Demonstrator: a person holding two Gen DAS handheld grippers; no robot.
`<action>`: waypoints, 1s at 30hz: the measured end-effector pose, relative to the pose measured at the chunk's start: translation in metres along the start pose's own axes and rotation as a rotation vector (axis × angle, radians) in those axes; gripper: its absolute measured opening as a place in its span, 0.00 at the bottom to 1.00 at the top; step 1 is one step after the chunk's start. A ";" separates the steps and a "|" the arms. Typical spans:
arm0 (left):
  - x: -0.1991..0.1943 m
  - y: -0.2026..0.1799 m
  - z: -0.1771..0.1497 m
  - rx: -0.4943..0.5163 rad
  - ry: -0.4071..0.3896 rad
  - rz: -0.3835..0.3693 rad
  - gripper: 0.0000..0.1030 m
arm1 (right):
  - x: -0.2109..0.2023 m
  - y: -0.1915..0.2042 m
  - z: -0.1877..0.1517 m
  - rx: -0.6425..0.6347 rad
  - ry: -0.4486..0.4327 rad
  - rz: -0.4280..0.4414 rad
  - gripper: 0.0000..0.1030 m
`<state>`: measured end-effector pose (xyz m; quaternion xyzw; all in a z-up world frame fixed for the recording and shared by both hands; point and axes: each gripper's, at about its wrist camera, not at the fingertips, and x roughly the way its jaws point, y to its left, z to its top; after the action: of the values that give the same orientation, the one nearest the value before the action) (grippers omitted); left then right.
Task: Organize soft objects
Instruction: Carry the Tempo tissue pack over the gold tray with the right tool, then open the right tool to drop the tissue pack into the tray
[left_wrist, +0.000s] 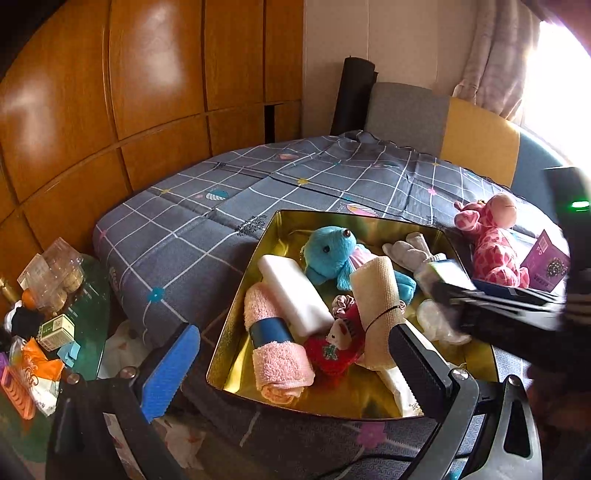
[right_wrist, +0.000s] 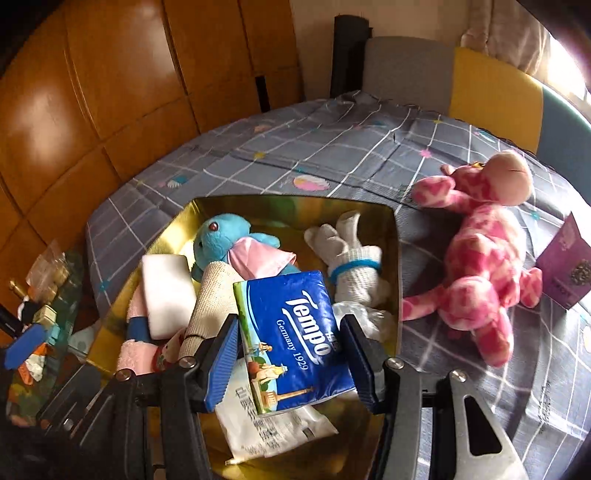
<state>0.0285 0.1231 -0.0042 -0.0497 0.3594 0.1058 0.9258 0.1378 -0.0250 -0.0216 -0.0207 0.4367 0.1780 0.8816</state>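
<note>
Where the checked grey bedspread (left_wrist: 229, 192) runs back to wooden wardrobe doors (left_wrist: 110, 92), a gold tin (right_wrist: 397, 258) of soft things sits near its front edge, open bed behind; the right tongs (right_wrist: 288, 354) angle down over it, clamping a blue tissue pack (right_wrist: 295, 332), while the left tongs (left_wrist: 295, 365) gape empty

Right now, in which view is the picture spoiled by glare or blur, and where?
Left wrist view: the window at upper right is blown out white, and the right gripper with its blue tissue pack is smeared by motion. Right wrist view: mostly sharp, the blue Tempo tissue pack reads clearly; soft reflections lie on the glossy wooden wardrobe.
</note>
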 end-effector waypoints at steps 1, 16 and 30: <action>0.001 0.001 0.000 -0.004 0.004 -0.001 1.00 | 0.008 0.001 0.001 0.003 0.012 -0.006 0.54; 0.007 0.000 -0.003 -0.006 0.024 -0.002 1.00 | 0.026 -0.007 -0.007 0.059 0.010 0.036 0.66; -0.022 -0.029 -0.007 0.052 -0.035 -0.059 1.00 | -0.080 -0.031 -0.068 0.135 -0.205 -0.234 0.69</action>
<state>0.0146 0.0906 0.0058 -0.0343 0.3442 0.0698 0.9357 0.0517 -0.0907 -0.0053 0.0061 0.3500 0.0457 0.9356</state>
